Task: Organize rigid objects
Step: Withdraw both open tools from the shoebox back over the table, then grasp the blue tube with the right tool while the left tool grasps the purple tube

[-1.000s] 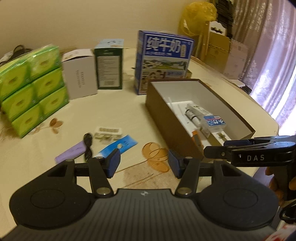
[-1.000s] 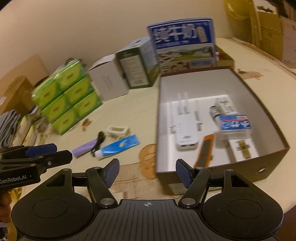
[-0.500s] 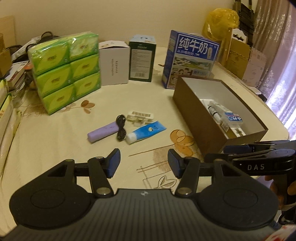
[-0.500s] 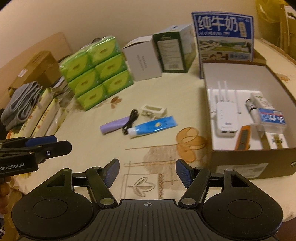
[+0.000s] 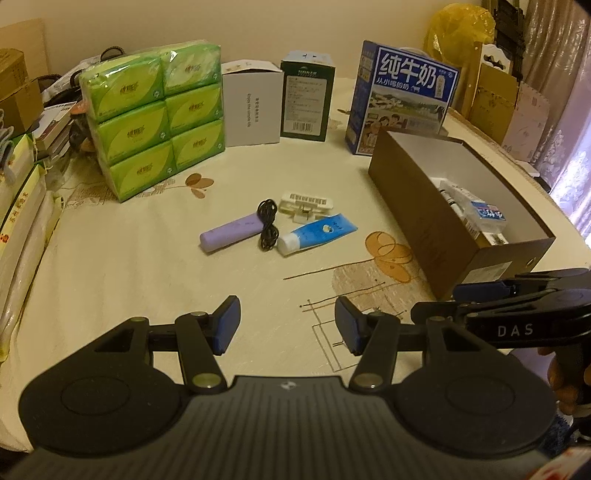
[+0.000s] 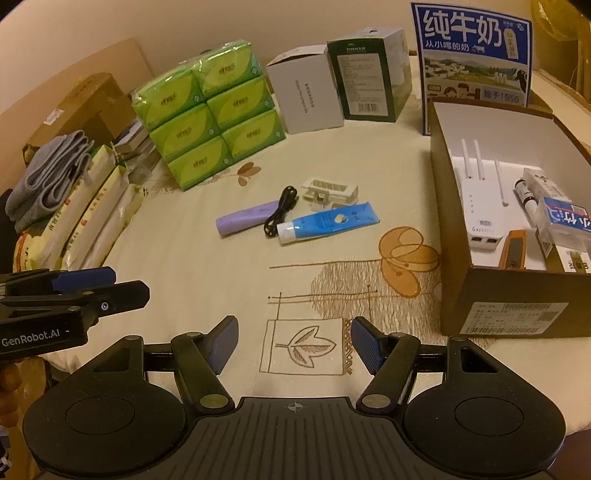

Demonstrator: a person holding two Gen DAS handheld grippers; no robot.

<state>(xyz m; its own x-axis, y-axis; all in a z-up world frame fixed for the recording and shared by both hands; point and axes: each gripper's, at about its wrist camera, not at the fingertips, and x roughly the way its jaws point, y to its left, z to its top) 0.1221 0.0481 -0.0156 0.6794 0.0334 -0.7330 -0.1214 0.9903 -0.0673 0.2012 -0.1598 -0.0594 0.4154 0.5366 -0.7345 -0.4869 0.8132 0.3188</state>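
A pack of green tissue packets stands at the far left part of the table; just beside it, along the far edge, stand a white carton and a dark green carton; further right stands a blue milk carton; folded grey cloth lies on stacked packages at the left edge; a yellow bag sits beyond the far right corner.
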